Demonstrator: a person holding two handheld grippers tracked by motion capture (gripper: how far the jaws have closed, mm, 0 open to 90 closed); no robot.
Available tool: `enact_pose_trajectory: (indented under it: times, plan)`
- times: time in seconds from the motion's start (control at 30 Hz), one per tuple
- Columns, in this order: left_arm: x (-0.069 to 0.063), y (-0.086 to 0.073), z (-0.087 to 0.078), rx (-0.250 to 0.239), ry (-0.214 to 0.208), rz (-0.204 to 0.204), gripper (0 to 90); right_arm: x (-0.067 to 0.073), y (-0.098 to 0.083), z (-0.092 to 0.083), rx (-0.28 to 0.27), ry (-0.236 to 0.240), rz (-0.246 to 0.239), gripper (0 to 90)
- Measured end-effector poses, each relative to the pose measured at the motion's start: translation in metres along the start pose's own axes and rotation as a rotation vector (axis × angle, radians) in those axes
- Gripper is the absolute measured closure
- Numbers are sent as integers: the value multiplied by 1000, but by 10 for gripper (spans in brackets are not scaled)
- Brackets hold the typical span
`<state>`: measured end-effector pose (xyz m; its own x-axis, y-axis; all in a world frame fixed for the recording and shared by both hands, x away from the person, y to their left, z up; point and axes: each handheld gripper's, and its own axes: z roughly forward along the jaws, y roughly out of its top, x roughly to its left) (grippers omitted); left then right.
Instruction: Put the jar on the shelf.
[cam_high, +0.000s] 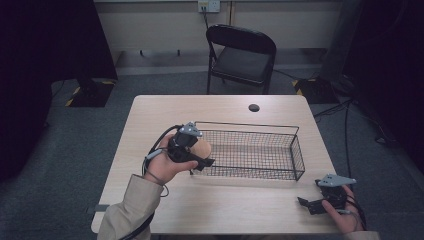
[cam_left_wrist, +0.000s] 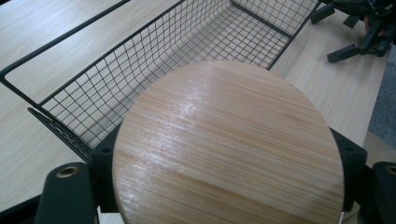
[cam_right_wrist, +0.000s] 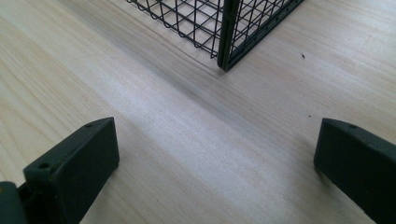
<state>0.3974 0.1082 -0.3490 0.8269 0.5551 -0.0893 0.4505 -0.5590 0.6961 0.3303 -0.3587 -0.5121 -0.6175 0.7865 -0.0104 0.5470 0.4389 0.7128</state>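
A round, flat wooden disc (cam_high: 204, 148) (cam_left_wrist: 229, 140) is clamped between the jaws of my left gripper (cam_high: 201, 161) (cam_left_wrist: 226, 156), which is shut on its edges. It is held above the table just over the left end of a black wire basket (cam_high: 245, 125) (cam_left_wrist: 154, 70). The basket has nothing in it. My right gripper (cam_high: 307, 204) (cam_right_wrist: 217, 140) rests low over the table near its front right corner, jaws wide open with bare wood between them. The basket's near corner (cam_right_wrist: 224, 32) lies just ahead of it. The right gripper (cam_left_wrist: 359, 37) also appears far off in the left gripper view.
The light wooden table (cam_high: 150, 115) carries a small black round cap (cam_high: 254, 107) behind the basket. A black folding chair (cam_high: 242, 55) stands beyond the far edge. Dark stands and cables sit on the floor at both sides.
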Motion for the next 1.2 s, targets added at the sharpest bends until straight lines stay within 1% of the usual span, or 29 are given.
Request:
enact_pose_trajectory:
  times: [0.27,0.4,0.47,0.63,0.9,1.2]
  plan:
    - [0,14,8,2,4,13,232,0,0,0,0,0,-1,0]
    - [2,18,11,-3,6,6,232,0,0,0,0,1,-2,0]
    - [3,21,14,4,9,7,232,0,0,0,0,2,-2,0]
    - [4,25,17,2,11,8,233,0,0,0,0,3,-3,0]
    - [5,33,25,13,17,17,233,0,0,0,0,4,-3,0]
    - [6,40,35,10,27,11,233,0,0,0,0,5,-4,0]
